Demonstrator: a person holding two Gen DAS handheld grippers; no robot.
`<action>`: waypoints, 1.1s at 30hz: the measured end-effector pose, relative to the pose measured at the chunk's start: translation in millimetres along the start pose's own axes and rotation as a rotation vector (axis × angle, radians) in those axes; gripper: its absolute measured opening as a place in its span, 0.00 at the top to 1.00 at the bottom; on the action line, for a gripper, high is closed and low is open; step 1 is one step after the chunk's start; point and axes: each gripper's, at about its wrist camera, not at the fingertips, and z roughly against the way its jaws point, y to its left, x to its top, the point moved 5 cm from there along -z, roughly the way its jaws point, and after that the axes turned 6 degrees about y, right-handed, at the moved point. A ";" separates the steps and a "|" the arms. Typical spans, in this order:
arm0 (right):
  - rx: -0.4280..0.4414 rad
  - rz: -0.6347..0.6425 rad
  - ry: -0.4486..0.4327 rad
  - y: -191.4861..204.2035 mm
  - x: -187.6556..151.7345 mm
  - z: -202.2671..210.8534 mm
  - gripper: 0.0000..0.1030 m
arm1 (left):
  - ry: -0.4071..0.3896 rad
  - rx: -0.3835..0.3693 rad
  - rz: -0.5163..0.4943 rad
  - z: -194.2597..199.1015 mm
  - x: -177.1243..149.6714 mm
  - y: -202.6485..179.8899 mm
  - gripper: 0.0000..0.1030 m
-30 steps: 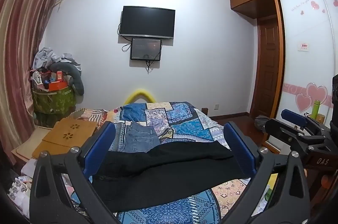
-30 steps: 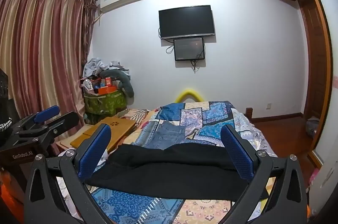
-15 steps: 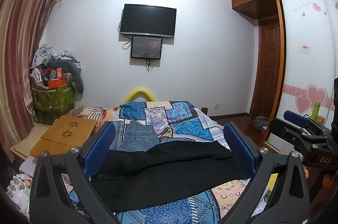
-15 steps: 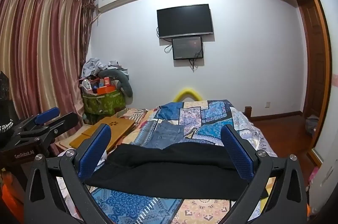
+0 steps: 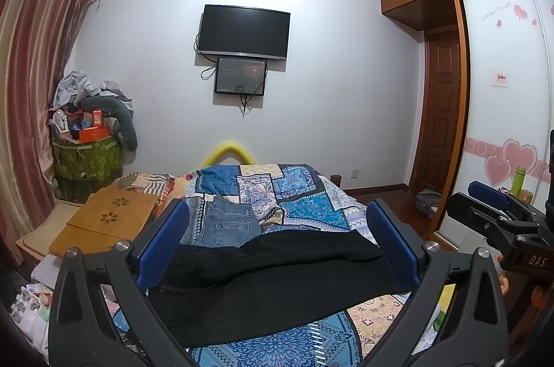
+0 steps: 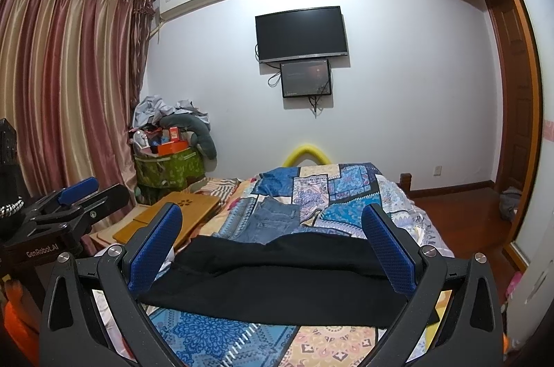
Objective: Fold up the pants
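Note:
Black pants (image 5: 273, 277) lie flat across the near end of a bed with a blue patchwork cover (image 5: 297, 197); they also show in the right wrist view (image 6: 277, 277). My left gripper (image 5: 277, 245) is open and empty, held above the near edge of the pants. My right gripper (image 6: 273, 245) is open and empty too, also above the pants. The right gripper's fingers (image 5: 491, 197) show at the right of the left wrist view, and the left gripper's fingers (image 6: 78, 190) show at the left of the right wrist view.
Folded blue jeans (image 5: 225, 225) lie on the bed behind the pants. A wooden lap table (image 5: 107, 218) sits at the bed's left. A green bin piled with clutter (image 5: 86, 155) stands by the curtains. A wardrobe (image 5: 505, 124) and door (image 5: 439, 124) are on the right.
Both grippers have tilted slightly, so the room shifts a little in view. The pants have not moved and both grippers stay open.

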 end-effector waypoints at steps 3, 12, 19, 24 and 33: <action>0.000 0.001 0.001 -0.8 0.8 0.4 0.00 | 0.001 0.000 0.000 -0.4 -0.4 -0.5 0.00; -0.003 0.001 0.000 -2.4 1.6 1.3 0.00 | -0.007 0.000 -0.010 -0.3 -4.1 -4.3 0.00; -0.009 -0.002 0.001 -4.3 2.8 1.6 0.00 | -0.013 0.001 -0.017 2.9 -6.5 -5.6 0.00; -0.009 -0.001 0.004 -4.4 3.0 1.4 0.00 | -0.012 -0.003 -0.018 3.1 -6.7 -6.8 0.00; -0.010 0.001 0.002 -3.6 2.4 0.9 0.00 | -0.021 -0.008 -0.018 4.6 -5.9 -8.4 0.00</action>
